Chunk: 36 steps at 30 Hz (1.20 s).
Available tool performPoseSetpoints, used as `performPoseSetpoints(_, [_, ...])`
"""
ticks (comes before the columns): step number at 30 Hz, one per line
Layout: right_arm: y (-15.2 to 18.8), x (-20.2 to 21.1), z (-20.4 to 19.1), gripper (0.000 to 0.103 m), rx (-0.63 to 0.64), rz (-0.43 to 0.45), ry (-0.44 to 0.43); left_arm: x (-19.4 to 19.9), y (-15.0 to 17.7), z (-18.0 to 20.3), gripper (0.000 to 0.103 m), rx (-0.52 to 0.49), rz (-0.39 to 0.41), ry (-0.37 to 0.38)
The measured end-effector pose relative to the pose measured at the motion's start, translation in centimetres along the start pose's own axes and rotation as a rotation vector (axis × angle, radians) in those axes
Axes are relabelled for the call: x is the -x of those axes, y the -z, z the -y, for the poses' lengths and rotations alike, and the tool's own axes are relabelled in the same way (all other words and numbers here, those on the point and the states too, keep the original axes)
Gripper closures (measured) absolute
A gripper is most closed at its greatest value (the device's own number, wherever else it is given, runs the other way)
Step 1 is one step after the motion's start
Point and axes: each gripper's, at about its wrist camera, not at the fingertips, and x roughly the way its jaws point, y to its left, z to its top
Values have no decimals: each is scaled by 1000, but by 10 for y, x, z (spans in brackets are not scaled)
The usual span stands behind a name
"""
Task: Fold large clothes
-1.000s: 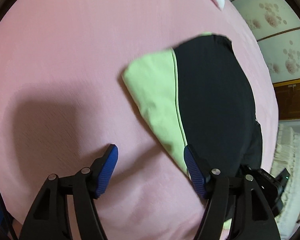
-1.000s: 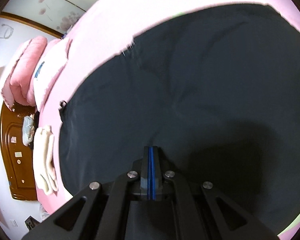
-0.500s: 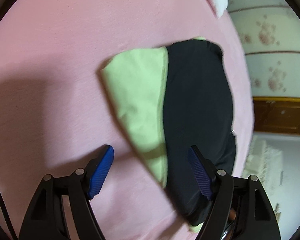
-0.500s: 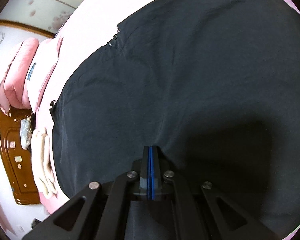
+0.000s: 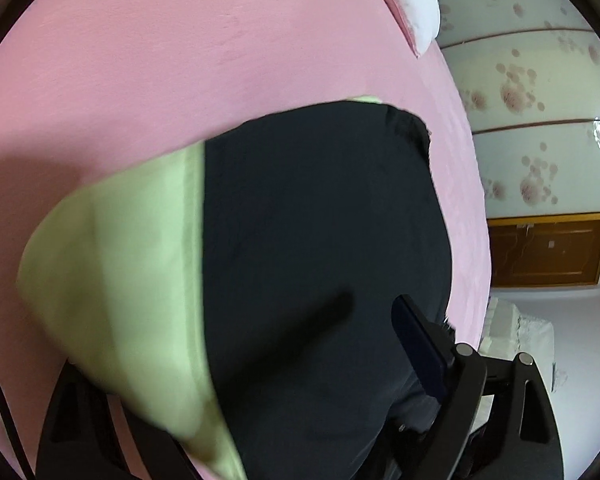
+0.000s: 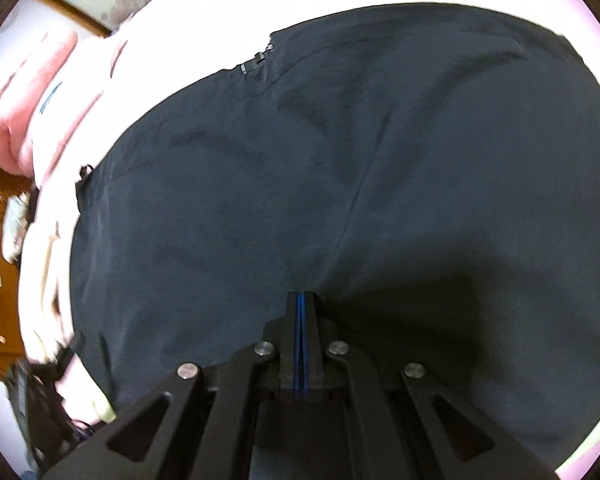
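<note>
- The black-and-green garment (image 5: 308,264) lay on the pink bed (image 5: 140,80), already folded to a compact shape; more folds seemed left.
- The right hand-held gripper (image 6: 301,344) was clamped on its near black edge.
- The left hand-held gripper (image 5: 260,360) was spread wide.
- Compared with half a second earlier, the left had closed in: cloth now covered its left finger.

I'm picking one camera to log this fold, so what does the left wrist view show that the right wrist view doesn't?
Only the left wrist view shows the garment's light green panel beside its black part, and the left claw open around the cloth. Only the right wrist view shows the right claw shut on the black fabric, with creases spreading from the pinch. Both show the black garment lying on the pink bedsheet.
</note>
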Motion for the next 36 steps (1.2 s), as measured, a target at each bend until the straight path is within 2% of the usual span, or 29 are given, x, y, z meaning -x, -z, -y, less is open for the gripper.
performPoseSetpoints(3, [1, -1, -10, 103, 38, 4, 49, -5, -2, 5, 14, 37, 56, 29])
performPoseSetpoints(5, [5, 0, -11, 103, 32, 21, 59, -9, -1, 13, 20, 20, 78, 7])
performPoseSetpoints(8, [8, 1, -13, 103, 44, 41, 63, -13, 1, 26, 42, -48, 75, -52])
performPoseSetpoints(9, [9, 1, -12, 103, 43, 43, 62, -12, 2, 27, 55, -54, 73, -46])
performPoseSetpoints(10, [9, 1, -12, 103, 39, 45, 59, -12, 2, 27, 68, -46, 66, -16])
performPoseSetpoints(11, [9, 2, -10, 103, 33, 45, 54, -12, 2, 26, 76, -29, 53, 27])
performPoseSetpoints(12, [9, 2, -9, 103, 25, 46, 46, -13, 2, 25, 89, -10, 39, 64])
performPoseSetpoints(15, [9, 2, -4, 103, 21, 44, 29, -12, 2, 31, 91, -18, 33, 97])
performPoseSetpoints(19, [7, 3, 4, 103, 32, 41, 15, -9, 4, 42, 91, -41, -10, 199])
performPoseSetpoints(21, [5, 4, 11, 103, 38, 40, 6, -6, 6, 52, 91, -77, -11, 210])
performPoseSetpoints(24, [4, 3, 13, 103, 41, 36, -4, 6, 14, 71, 93, -179, 12, 226])
performPoseSetpoints(31, [6, 3, 13, 103, 52, 40, -22, 44, 53, 132, 96, -474, 53, 315])
performPoseSetpoints(34, [6, 4, 22, 103, 29, 38, -72, 55, 75, 162, 96, -601, 85, 301])
performPoseSetpoints(36, [4, 4, 31, 103, 16, 30, -118, 60, 91, 183, 96, -674, 75, 315])
